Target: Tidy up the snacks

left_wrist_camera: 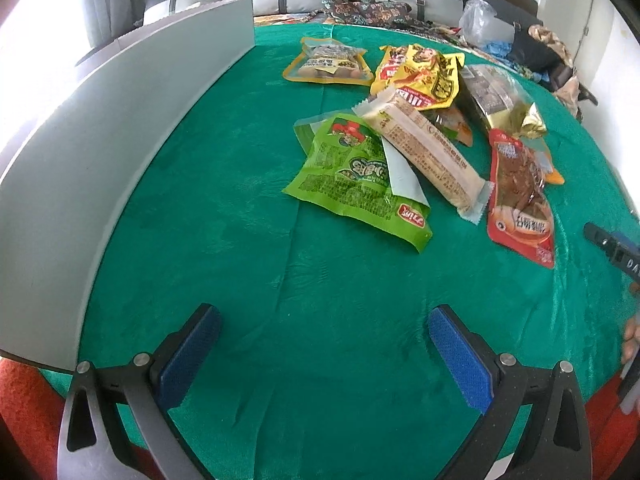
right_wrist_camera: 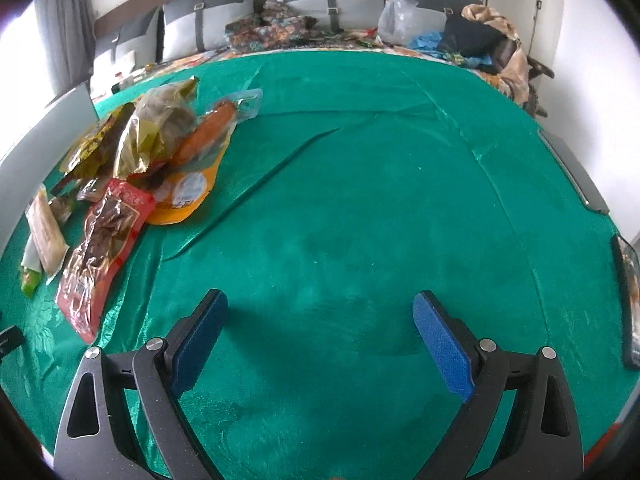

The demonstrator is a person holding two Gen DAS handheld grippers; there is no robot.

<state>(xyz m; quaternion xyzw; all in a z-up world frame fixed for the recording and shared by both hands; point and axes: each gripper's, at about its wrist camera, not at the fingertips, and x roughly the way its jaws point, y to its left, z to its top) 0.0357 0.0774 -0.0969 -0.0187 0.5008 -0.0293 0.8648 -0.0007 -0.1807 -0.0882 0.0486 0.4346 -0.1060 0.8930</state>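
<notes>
A pile of snack packets lies on the green cloth. In the left wrist view I see a green packet, a beige wafer bar, a red meat packet, a yellow packet and a clear packet with a yellow rim. My left gripper is open and empty, well short of the pile. In the right wrist view the red meat packet, an orange sausage packet and a gold foil bag lie at the left. My right gripper is open and empty over bare cloth.
A grey board stands along the table's left edge. A grey strip and a dark-rimmed object lie at the right edge. Cushions and clutter, with a clear plastic bag, sit behind the table. The right gripper's tip shows at the left view's right edge.
</notes>
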